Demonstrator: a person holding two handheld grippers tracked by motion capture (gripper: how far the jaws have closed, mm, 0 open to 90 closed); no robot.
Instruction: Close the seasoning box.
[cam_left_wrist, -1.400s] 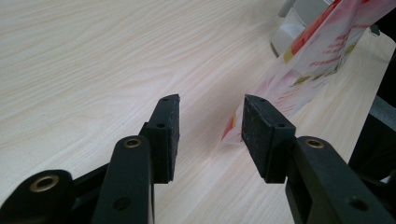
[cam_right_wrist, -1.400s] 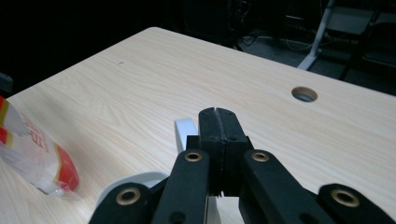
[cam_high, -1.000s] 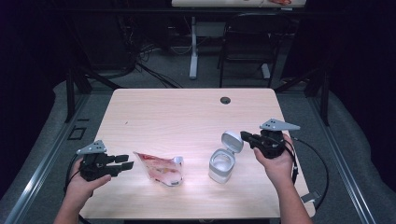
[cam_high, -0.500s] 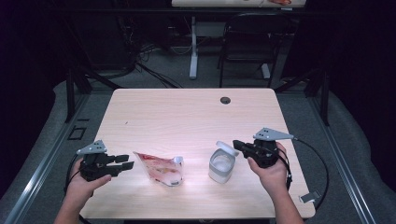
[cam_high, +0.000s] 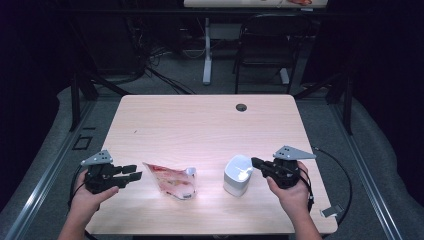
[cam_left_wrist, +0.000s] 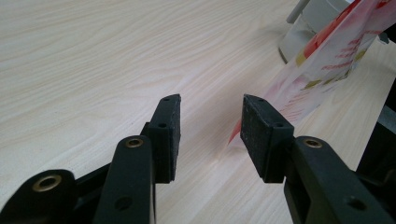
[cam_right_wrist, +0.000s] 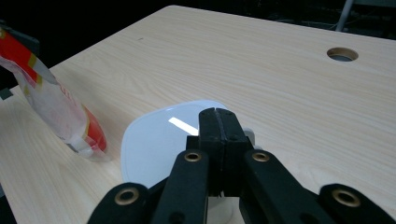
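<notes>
A clear pouch with red print (cam_high: 172, 180) lies near the table's front, left of centre. My left gripper (cam_high: 135, 175) lies just left of it, open. Its jaws have just been closing a little with nothing pressed between them. In the left gripper view (cam_left_wrist: 210, 126) the pouch's corner (cam_left_wrist: 327, 60) lies just beyond the gap, close to one pad. A white container (cam_high: 239, 175) with its lid down stands right of the pouch. My right gripper (cam_high: 256, 161) is shut and empty, its tips (cam_right_wrist: 218, 116) over the lid (cam_right_wrist: 159, 140) and seemingly touching it.
The light wooden table (cam_high: 200, 125) has a round cable hole (cam_high: 241, 107) near its far edge. A dark chair (cam_high: 265, 55) and a desk leg stand behind it. The right gripper's cable (cam_high: 345, 185) loops off the table's right edge.
The white container's lid swung from upright down to closed. My right gripper came down and leftward with it, staying shut. The left hand and the pouch kept still.
</notes>
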